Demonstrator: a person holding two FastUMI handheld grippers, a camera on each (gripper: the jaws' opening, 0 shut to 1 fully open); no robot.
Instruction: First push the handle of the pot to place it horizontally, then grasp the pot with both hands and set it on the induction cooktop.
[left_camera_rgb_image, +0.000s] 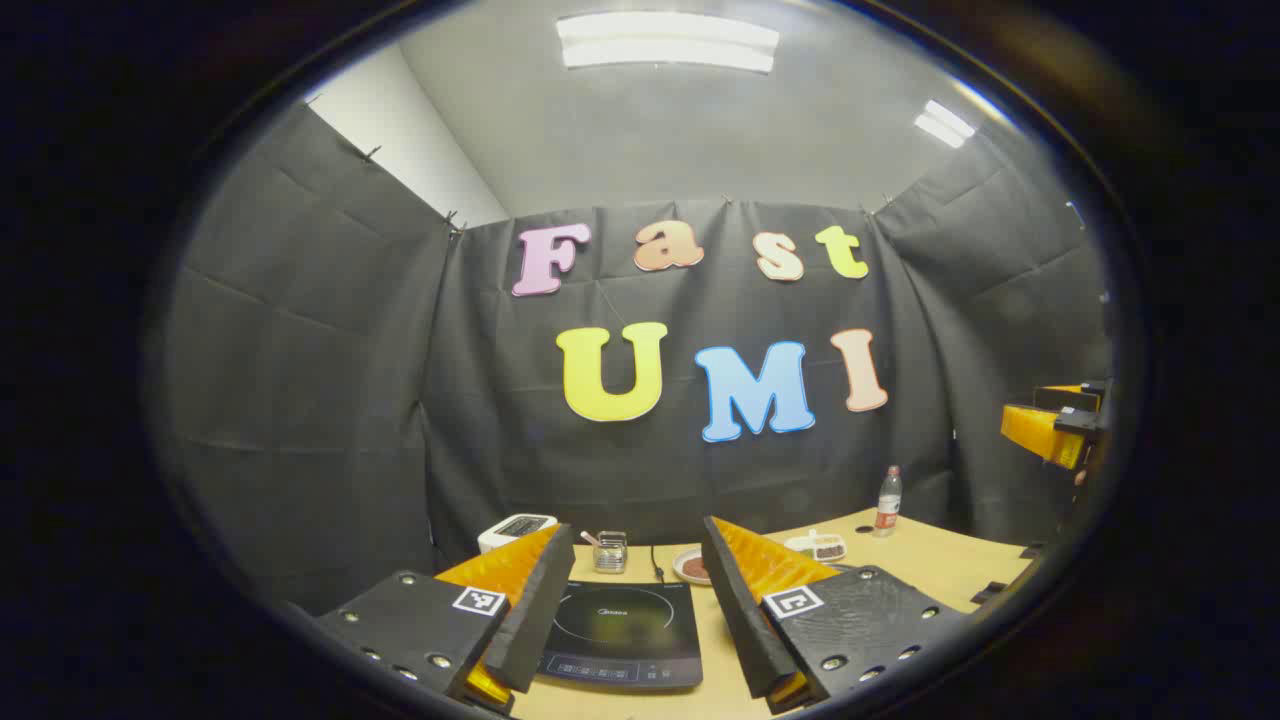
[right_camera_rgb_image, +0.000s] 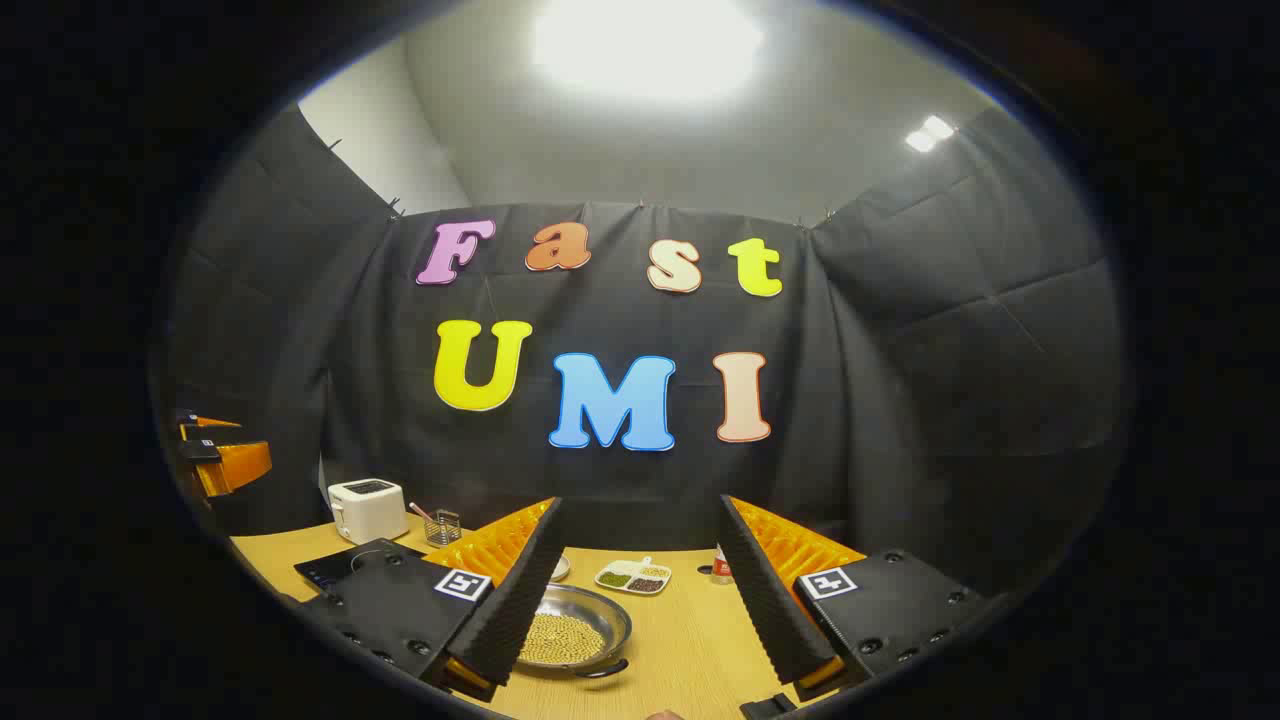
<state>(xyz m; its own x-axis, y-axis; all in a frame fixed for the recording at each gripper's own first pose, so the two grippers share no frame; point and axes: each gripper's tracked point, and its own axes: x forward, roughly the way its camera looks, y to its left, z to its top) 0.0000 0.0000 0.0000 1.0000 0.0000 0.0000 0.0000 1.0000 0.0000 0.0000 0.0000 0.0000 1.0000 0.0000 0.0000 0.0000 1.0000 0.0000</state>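
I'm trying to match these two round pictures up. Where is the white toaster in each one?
Left gripper view: the white toaster sits at the table's far edge, peeking over the top of the left orange finger, behind the induction cooktop.
Right gripper view: the toaster stands far left on the table, clear of the fingers.
Shared landmark: the small wire basket just right of the toaster.

Right hand-held gripper (right_camera_rgb_image: 640, 590) spread wide above the table (right_camera_rgb_image: 690, 640) — pot (right_camera_rgb_image: 575, 630) of beans between its fingers.
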